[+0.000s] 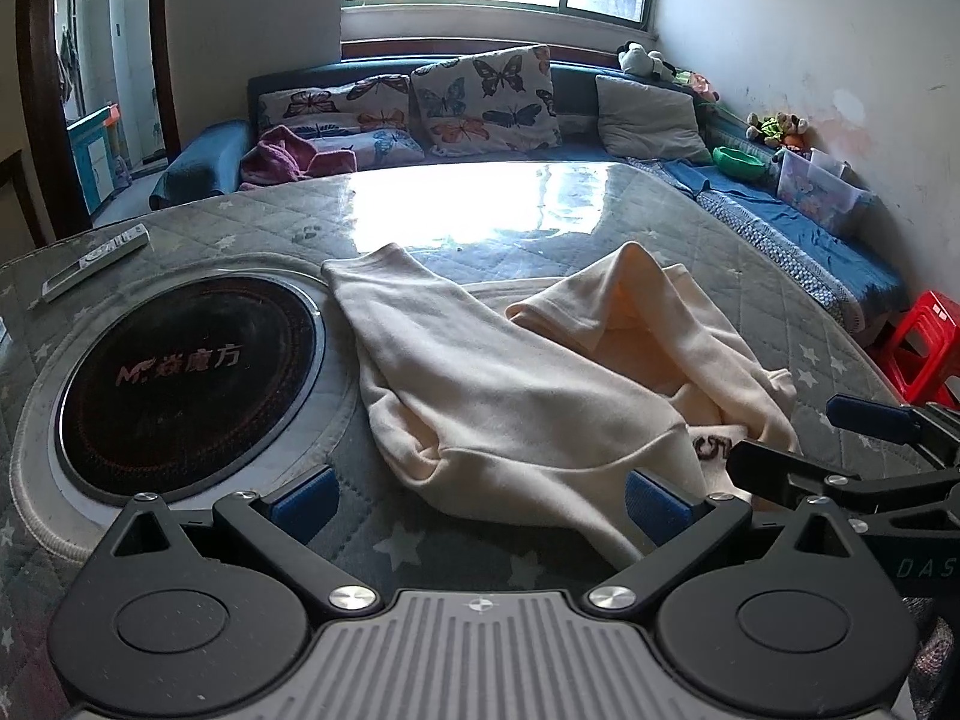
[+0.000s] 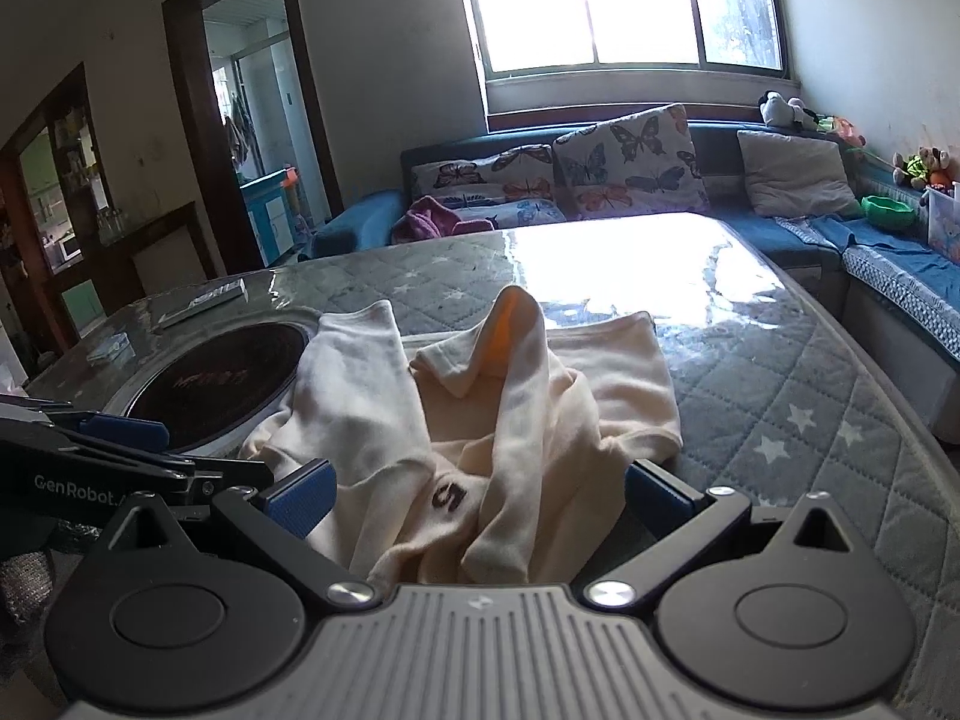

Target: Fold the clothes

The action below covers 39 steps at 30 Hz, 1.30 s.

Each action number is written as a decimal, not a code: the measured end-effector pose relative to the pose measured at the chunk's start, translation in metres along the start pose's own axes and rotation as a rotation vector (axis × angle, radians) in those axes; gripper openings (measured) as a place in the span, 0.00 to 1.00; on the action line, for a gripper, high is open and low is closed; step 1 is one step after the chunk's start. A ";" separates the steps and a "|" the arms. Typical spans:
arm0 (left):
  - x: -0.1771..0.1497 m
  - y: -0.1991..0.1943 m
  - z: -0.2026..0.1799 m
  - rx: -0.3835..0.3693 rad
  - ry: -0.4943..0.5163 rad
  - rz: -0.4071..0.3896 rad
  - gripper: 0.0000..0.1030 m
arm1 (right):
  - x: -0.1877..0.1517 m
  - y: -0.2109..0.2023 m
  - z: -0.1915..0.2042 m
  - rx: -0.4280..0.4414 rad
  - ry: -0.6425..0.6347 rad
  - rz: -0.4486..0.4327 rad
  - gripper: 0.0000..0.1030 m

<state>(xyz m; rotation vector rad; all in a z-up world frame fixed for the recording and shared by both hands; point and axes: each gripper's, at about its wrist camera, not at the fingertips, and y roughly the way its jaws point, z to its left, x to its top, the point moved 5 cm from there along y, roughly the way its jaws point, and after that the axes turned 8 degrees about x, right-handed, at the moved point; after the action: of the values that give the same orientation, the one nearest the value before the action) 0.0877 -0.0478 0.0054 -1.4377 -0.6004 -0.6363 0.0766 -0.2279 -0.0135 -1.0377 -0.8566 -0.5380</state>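
A crumpled cream garment (image 1: 510,384) lies on the quilted, star-patterned table cover (image 1: 750,276), with a sleeve stretched toward the far left and a dark printed mark near its front edge. My left gripper (image 1: 480,501) is open, its blue pads on either side of the garment's near hem without clamping it. My right gripper (image 1: 828,444) shows at the right of that view, just beside the cloth. In the right wrist view the garment (image 2: 480,420) is bunched up between the wide-open right gripper (image 2: 480,498) fingers. The left gripper (image 2: 126,450) is at the left edge there.
A round black cooktop (image 1: 186,378) is set into the table left of the garment, with a remote control (image 1: 96,261) beyond it. A blue sofa with butterfly pillows (image 1: 486,102) runs behind and along the right. A red stool (image 1: 924,342) stands at the table's right.
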 end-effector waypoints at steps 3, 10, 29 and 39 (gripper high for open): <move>0.006 0.002 -0.002 0.003 0.006 -0.003 1.00 | 0.004 0.002 -0.003 0.002 -0.001 -0.011 1.00; 0.024 0.003 -0.010 0.027 0.031 -0.028 1.00 | 0.014 0.007 -0.016 0.010 0.021 -0.040 1.00; 0.051 0.039 -0.028 0.048 0.031 0.012 1.00 | 0.043 0.026 -0.045 0.021 0.028 -0.072 1.00; 0.056 0.065 -0.042 0.065 0.065 0.047 1.00 | 0.045 0.042 -0.055 0.024 0.030 -0.047 1.00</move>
<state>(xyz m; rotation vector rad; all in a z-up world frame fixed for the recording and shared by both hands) 0.1728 -0.0900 -0.0018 -1.3612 -0.5305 -0.6187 0.1530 -0.2599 -0.0113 -0.9878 -0.8611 -0.5802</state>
